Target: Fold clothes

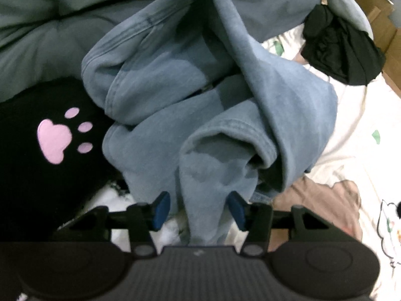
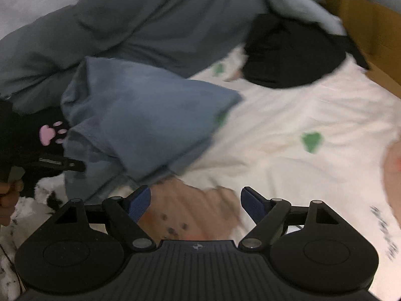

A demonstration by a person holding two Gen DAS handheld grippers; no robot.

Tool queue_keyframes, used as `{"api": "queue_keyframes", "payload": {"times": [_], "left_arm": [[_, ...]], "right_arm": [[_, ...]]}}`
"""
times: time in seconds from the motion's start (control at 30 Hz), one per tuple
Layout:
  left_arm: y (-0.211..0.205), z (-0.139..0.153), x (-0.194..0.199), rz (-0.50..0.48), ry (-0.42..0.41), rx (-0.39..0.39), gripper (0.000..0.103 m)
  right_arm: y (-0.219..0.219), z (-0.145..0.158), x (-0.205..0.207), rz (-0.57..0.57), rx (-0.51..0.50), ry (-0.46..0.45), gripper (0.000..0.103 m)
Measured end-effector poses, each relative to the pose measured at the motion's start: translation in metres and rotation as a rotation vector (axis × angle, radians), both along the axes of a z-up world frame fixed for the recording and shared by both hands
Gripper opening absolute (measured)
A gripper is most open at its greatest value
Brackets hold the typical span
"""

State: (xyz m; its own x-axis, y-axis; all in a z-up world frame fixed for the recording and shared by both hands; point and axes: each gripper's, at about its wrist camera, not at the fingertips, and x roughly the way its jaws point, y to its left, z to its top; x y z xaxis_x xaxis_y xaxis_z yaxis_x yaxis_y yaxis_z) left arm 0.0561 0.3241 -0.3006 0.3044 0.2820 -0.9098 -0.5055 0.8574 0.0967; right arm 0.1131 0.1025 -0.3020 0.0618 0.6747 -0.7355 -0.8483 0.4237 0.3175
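A crumpled blue garment (image 1: 200, 105) lies heaped on the bed, its hems and folds turned up. One fold of it runs down between the fingers of my left gripper (image 1: 199, 210). The blue pads (image 1: 161, 209) stand apart on either side of that fold and do not pinch it. In the right wrist view the same blue garment (image 2: 140, 120) sits left of centre. My right gripper (image 2: 196, 204) hangs open over the white printed sheet (image 2: 288, 115), just right of the garment's edge, with nothing between its fingers.
A black garment with a pink paw print (image 1: 57, 138) lies left of the blue one. Another black garment (image 2: 288, 52) is bunched at the back right. A grey-green duvet (image 2: 150, 17) fills the back. Cardboard boxes (image 2: 371, 25) stand along the right.
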Motion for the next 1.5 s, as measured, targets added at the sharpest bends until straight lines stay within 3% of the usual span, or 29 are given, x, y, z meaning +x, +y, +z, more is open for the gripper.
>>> {"api": "queue_keyframes", "payload": {"times": [0.27,0.37,0.67,0.83,0.9,0.93,1.0,1.03,1.07,1.1,1.3,1.5], "left_arm": [[0.005,-0.008,0.001,0.030,-0.030,-0.049,0.034],[0.005,-0.006,0.003,0.025,-0.030,-0.018,0.027],[0.000,-0.004,0.008,0.030,-0.034,-0.011,0.026],[0.000,-0.003,0.006,0.024,-0.032,0.000,0.027],[0.002,-0.005,0.008,0.032,-0.035,-0.007,0.026],[0.004,-0.006,0.007,0.042,-0.040,-0.020,0.017],[0.005,-0.005,0.007,0.051,-0.049,-0.041,0.005],[0.005,-0.003,0.006,0.052,-0.056,-0.039,0.005],[0.005,-0.001,0.004,0.049,-0.065,-0.033,0.005],[0.004,0.002,0.003,0.048,-0.075,-0.026,0.004],[-0.006,0.026,-0.011,0.072,-0.185,0.023,0.004],[-0.019,0.052,-0.007,0.048,-0.273,-0.022,0.004]], "right_arm": [[0.065,-0.038,-0.026,0.090,0.062,0.008,0.080],[0.078,-0.048,-0.037,0.118,0.058,0.010,0.080],[0.108,-0.063,-0.060,0.174,0.056,-0.047,0.077],[0.120,-0.076,-0.057,0.138,0.041,-0.066,0.074],[0.125,-0.080,-0.056,0.119,0.028,-0.078,0.067],[0.127,-0.082,-0.054,0.107,0.020,-0.084,0.064],[0.130,-0.087,-0.047,0.096,0.033,-0.035,0.041],[0.128,-0.086,-0.042,0.081,0.047,-0.026,0.035],[0.125,-0.084,-0.037,0.065,0.062,-0.017,0.020],[0.123,-0.083,-0.032,0.049,0.076,-0.009,0.014],[0.079,-0.054,0.000,-0.076,0.130,-0.030,0.009],[0.035,-0.025,0.032,-0.201,0.185,-0.051,0.007]]}}
